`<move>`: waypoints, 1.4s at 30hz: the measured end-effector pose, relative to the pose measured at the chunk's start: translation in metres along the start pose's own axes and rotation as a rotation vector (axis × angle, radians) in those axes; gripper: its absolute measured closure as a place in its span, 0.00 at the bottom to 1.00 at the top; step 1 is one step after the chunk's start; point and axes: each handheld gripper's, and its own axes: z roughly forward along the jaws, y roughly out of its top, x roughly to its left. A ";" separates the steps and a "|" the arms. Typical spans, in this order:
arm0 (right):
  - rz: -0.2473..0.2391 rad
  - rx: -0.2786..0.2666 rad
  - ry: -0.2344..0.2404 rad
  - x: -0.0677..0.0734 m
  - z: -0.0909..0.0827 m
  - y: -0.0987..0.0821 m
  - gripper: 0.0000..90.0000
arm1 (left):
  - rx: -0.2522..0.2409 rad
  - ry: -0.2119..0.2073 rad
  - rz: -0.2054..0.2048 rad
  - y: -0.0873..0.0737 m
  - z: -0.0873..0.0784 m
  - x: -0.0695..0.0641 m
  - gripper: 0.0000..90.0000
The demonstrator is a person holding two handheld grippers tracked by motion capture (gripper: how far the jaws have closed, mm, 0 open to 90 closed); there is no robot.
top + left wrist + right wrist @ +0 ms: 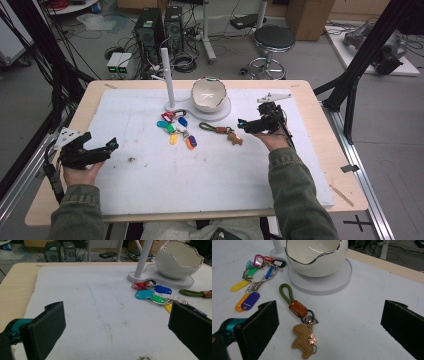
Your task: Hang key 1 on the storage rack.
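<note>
Right gripper (329, 322) is sitting wide open, leather dog keychain (303, 338) lying just ahead between its jaws, untouched. Left gripper (116, 327) is also gaping open, coloured key tags (152, 293) lying ahead toward its right jaw.

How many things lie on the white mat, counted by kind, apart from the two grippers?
bunch of coloured key tags: 1
dog-shaped leather keychain: 1
white egg-shaped bowl: 1
white stand with post: 1
Total: 4

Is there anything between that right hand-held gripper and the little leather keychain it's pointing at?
Nothing visible. The right hand-held gripper has its jaws open, and only bare white mat lies between it and the leather keychain.
</note>
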 end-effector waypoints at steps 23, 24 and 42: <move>-0.025 0.088 0.036 0.004 0.032 0.023 0.01 | 0.028 -0.004 0.018 -0.001 0.003 0.000 0.02; -0.031 0.092 0.038 0.004 0.036 0.026 0.01 | 0.027 -0.003 0.017 -0.001 0.003 0.000 0.02; -0.062 0.192 0.100 0.007 0.078 0.029 0.01 | 0.028 -0.013 0.011 -0.001 0.003 0.000 0.02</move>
